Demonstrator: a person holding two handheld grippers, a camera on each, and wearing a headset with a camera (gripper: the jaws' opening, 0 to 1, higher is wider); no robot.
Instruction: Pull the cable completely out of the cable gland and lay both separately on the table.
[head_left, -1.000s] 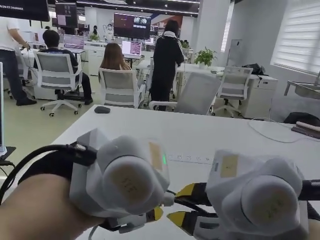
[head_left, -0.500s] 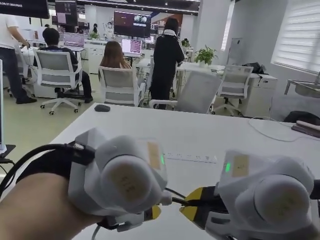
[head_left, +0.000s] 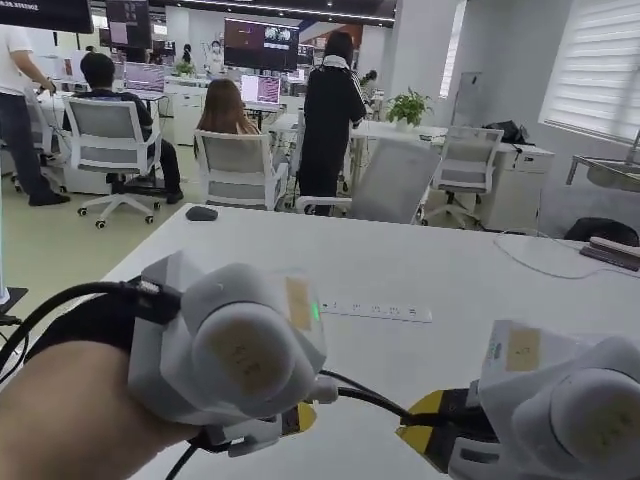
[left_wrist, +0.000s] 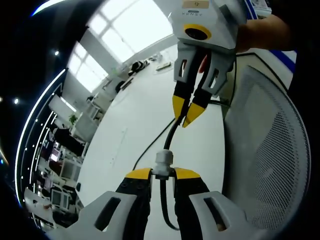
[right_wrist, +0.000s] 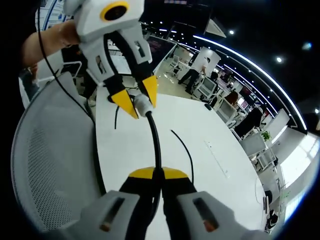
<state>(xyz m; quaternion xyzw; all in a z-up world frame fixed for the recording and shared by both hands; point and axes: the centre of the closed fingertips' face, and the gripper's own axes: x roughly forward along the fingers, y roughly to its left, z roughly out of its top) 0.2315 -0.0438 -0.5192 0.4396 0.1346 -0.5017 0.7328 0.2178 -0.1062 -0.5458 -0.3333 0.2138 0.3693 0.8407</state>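
At a white office table (head_left: 480, 270), a person holds a thin black cable (head_left: 370, 398) stretched in the air between two handheld tools. In the head view, the white, yellow-tipped left gripper (head_left: 310, 405) sits at lower left and the matching right gripper (head_left: 420, 430) at lower right. The cable runs from under the first into the closed yellow tips of the second. A black computer mouse (head_left: 201, 213) lies at the table's far edge, and a standing person in black (head_left: 330, 110) and seated people occupy the office behind. In the left gripper view, the left gripper (left_wrist: 162, 174) has its jaws clamped around a small white plastic cable gland (left_wrist: 163, 161). The cable is threaded through the gland and climbs to the right gripper (left_wrist: 186, 107), whose tips pinch it just above; its loose tail trails onto the table. A grey mesh chair back (left_wrist: 265, 150) stands to the right. In the right gripper view, the right gripper (right_wrist: 154, 174) is closed tight on the cable (right_wrist: 156, 142). The cable rises to the gland (right_wrist: 142, 105), which is held above the table between the left gripper's (right_wrist: 136, 105) yellow tips.
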